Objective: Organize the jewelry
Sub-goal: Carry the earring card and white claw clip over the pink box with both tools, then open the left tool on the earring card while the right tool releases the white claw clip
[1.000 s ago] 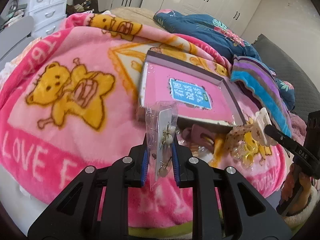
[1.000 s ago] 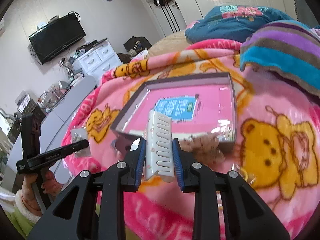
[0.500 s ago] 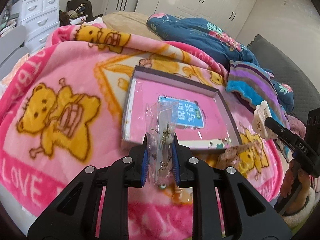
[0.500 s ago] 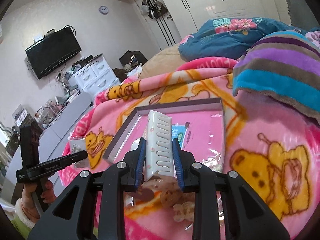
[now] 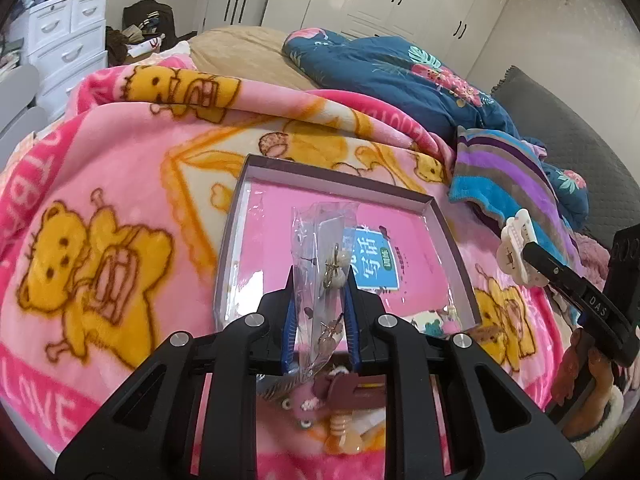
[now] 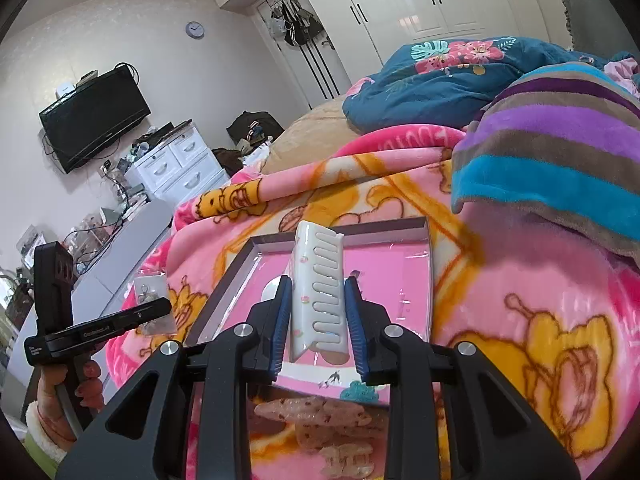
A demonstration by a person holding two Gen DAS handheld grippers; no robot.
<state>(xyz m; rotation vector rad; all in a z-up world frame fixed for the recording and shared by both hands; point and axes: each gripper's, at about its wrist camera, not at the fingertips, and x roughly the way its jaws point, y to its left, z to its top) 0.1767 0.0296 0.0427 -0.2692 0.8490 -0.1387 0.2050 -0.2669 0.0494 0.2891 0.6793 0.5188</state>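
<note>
Left gripper (image 5: 320, 300) is clamped on a clear plastic bag (image 5: 320, 248); blue pads press both sides of it. The bag stands upright between the fingers, crinkled and glossy, with small gold-toned earrings (image 5: 334, 274) and a pale bead visible inside. It hangs over the near half of the box (image 5: 230, 240).

Right gripper (image 6: 316, 312) is closed on a white hair clip (image 6: 318, 280), a glossy moulded piece with a row of rounded slots down its face and tiny coloured decals along one edge. The clip is held upright, above the near part of the box (image 6: 236, 276).

Change from 1.0 s ago: both grippers have moved forward and up. The box then lay ahead of the bag and the clip; now both items are over its interior. Grip on each item is unchanged.

The box is shallow and rectangular, with thin grey-mauve walls, a pink floor with a shiny film and a blue printed label (image 5: 374, 260). It rests on a fleecy pink blanket (image 5: 120, 168) printed with yellow bears. More clips (image 6: 316, 416), translucent and speckled, lie on the blanket just short of the box. A striped fleece (image 6: 560, 152) lies to the right.
</note>
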